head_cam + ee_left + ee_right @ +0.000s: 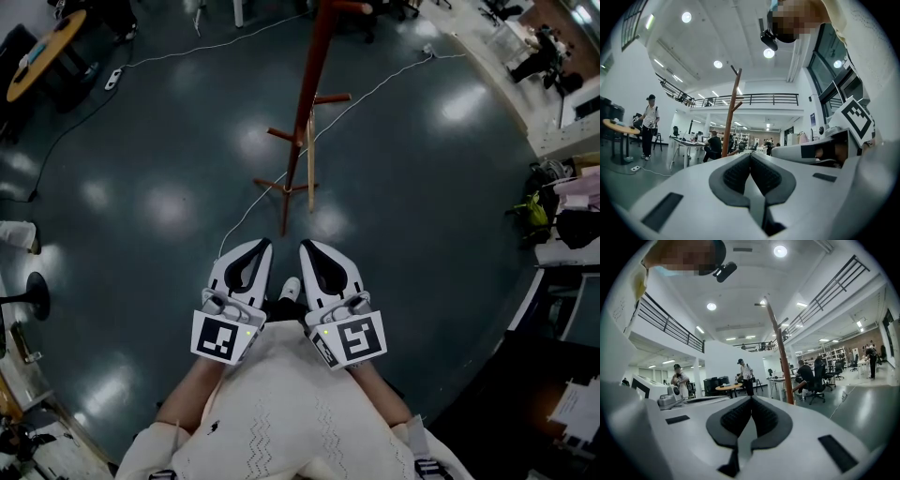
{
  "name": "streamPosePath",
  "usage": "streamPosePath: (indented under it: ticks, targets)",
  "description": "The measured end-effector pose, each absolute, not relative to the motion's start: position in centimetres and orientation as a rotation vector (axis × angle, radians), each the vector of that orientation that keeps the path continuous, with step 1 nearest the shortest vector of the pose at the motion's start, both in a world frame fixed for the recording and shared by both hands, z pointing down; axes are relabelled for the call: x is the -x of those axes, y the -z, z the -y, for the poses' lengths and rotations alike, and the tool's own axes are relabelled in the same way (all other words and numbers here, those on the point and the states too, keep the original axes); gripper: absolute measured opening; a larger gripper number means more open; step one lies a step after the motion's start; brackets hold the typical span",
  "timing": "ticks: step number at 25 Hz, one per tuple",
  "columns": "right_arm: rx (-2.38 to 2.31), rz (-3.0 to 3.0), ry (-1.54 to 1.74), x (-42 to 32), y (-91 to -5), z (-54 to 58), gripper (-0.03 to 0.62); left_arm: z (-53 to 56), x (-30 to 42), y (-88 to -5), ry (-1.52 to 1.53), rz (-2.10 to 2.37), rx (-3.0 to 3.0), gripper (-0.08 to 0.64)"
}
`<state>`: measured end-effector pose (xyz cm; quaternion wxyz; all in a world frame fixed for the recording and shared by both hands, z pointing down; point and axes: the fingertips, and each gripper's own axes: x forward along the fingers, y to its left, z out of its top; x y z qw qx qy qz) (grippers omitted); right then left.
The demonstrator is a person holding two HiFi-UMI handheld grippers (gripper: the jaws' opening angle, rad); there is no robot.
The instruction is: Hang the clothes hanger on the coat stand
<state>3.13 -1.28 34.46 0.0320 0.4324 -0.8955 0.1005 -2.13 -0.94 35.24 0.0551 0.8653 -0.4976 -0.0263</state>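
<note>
The red-brown wooden coat stand [307, 103] rises from the dark floor ahead of me, with short pegs sticking out low on its pole. A pale wooden piece [310, 164], seen edge-on and hard to tell apart as a hanger, hangs straight down beside the pole. My left gripper [262, 247] and right gripper [307, 247] are held side by side near my body, short of the stand's feet. Both are shut with nothing between the pads. The stand's pole [732, 112] shows beyond the left gripper [750, 155], and the pole [780, 352] beyond the right gripper [751, 399].
A white cable [375, 94] runs across the floor past the stand's base. A round table [47, 52] stands at the far left, and a long desk [553, 122] with clutter lines the right side. People [746, 376] stand and sit at desks in the distance.
</note>
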Motion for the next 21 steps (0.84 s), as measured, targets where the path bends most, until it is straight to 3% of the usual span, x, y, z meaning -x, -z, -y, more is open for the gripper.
streamPosePath:
  ticks: [21]
  targets:
    - [-1.41,2.63,-0.407,-2.0,-38.0,1.9,0.018,0.8,4.7,-37.3,0.008,1.476,-2.606,0.012]
